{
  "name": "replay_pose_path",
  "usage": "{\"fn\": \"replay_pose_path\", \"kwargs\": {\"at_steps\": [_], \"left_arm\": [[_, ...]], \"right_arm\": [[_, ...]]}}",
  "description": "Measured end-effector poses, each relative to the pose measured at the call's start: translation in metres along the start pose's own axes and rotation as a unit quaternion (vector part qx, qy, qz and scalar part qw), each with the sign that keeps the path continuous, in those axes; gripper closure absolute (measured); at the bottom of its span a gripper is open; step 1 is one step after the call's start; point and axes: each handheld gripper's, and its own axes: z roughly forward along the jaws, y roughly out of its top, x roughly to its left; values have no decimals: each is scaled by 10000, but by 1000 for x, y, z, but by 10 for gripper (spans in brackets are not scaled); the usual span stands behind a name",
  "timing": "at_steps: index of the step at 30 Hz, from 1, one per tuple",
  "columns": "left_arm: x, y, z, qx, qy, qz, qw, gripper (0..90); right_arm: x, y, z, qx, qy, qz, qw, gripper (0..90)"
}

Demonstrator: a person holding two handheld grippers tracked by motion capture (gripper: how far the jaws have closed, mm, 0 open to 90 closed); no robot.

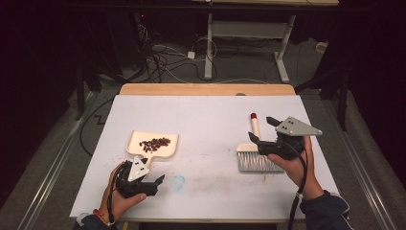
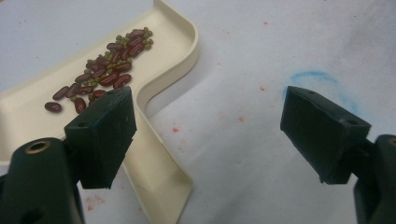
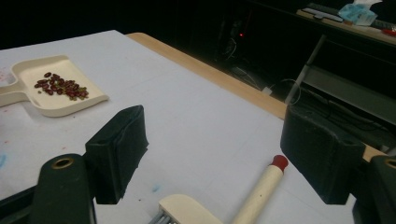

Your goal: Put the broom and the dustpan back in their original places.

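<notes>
Beans point(image 1: 154, 143) sit heaped in a cream dustpan point(image 1: 165, 151) on the white table point(image 1: 206, 120), its handle partly hidden beneath the left gripper point(image 1: 151, 178), whose jaws gape empty. The right gripper point(image 1: 262, 129), equally wide and empty, hovers over a hand brush point(image 1: 253, 158), bristles half covered by it.

Between my two grippers the white table point(image 1: 206, 124) lay open, bare sheet from the dustpan point(image 1: 165, 149) across to the brush point(image 1: 256, 158). The dustpan's handle point(image 2: 159, 182) lay under my left jaws; the brush handle point(image 3: 259, 193) ran between my right ones.
</notes>
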Motion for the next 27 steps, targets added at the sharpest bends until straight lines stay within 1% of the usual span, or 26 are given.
{"fn": "replay_pose_path", "kwargs": {"at_steps": [4, 7, 15, 23, 27], "left_arm": [[0, 0, 0, -20, -20, -40, 10000, 179], [0, 0, 0, -7, -28, -36, 10000, 179], [0, 0, 0, -10, -43, -12, 10000, 179], [-1, 0, 0, -11, -52, 26, 10000, 179], [-1, 0, 0, 7, -51, 54, 10000, 179]], "right_arm": [[2, -1, -4, -24, -11, -24, 10000, 233], [4, -3, -6, -7, 4, -32, 10000, 234], [8, -9, -12, -5, -46, -101, 9999, 237], [11, -19, -18, 53, 4, -220, 9997, 236], [10, -26, -20, 68, -7, -213, 9997, 237]]}}
